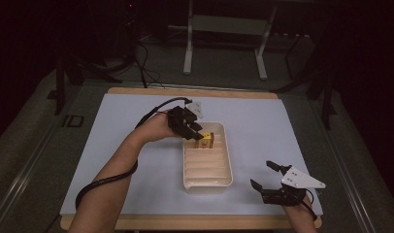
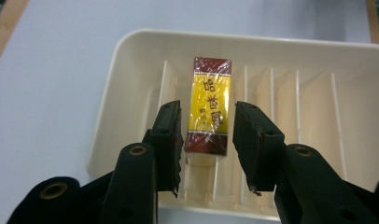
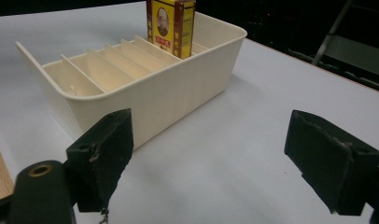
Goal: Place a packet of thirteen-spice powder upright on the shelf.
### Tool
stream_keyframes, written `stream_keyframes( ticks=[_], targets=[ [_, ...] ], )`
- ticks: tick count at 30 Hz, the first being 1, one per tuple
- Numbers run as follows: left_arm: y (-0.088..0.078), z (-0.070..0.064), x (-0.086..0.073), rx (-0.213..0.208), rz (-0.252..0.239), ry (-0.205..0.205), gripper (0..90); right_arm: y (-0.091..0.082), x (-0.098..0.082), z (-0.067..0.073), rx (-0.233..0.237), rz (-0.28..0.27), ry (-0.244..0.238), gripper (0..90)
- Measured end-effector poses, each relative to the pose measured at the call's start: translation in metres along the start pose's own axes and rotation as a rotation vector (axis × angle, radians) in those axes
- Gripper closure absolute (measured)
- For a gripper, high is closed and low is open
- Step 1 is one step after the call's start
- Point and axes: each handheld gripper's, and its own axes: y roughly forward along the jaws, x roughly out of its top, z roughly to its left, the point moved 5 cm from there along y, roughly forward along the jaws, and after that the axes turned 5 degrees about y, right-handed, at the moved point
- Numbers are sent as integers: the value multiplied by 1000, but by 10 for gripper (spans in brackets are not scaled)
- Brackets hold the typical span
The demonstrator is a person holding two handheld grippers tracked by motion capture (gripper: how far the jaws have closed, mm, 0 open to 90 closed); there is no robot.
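A yellow and dark red box [image 1: 205, 141] stands upright in a slot at the far end of a cream slotted tray [image 1: 208, 183]. My left gripper [image 1: 195, 130] hovers just over it. In the left gripper view the box [image 2: 210, 105] lies between the black pads [image 2: 169, 140], with a thin gap on each side, so the left gripper [image 2: 206, 135] is open. My right gripper [image 1: 261, 174] rests near the table's front right, open and empty. In the right gripper view the right gripper [image 3: 225, 154] faces the tray [image 3: 155, 102], where the box [image 3: 171, 25] rises above the rim.
The tray sits mid-table on a pale mat [image 1: 263, 121] over a wooden tabletop [image 1: 195, 222]. Its other slots [image 1: 207, 167] hold nothing. A metal stand [image 1: 224, 29] and cables are on the floor beyond the far edge.
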Motion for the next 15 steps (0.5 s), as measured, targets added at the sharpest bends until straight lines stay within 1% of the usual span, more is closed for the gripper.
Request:
stream_keyframes(
  ticks=[3, 4, 5, 12, 15],
  targets=[
    [-9, -3, -2, 4, -14, -6, 622, 0, 0, 0, 1, 3, 0, 156],
    [-13, -4, -3, 14, -16, -3, 623, 1, 0, 0, 2, 3, 0, 156],
    [-15, -5, -5, 13, -16, -2, 623, 1, 0, 0, 1, 2, -1, 156],
    [-29, -14, -19, 23, 15, -13, 623, 1, 0, 0, 0, 5, 1, 156],
    [-35, -21, -26, 20, 33, -12, 623, 1, 0, 1, 0, 7, 0, 156]
  ],
)
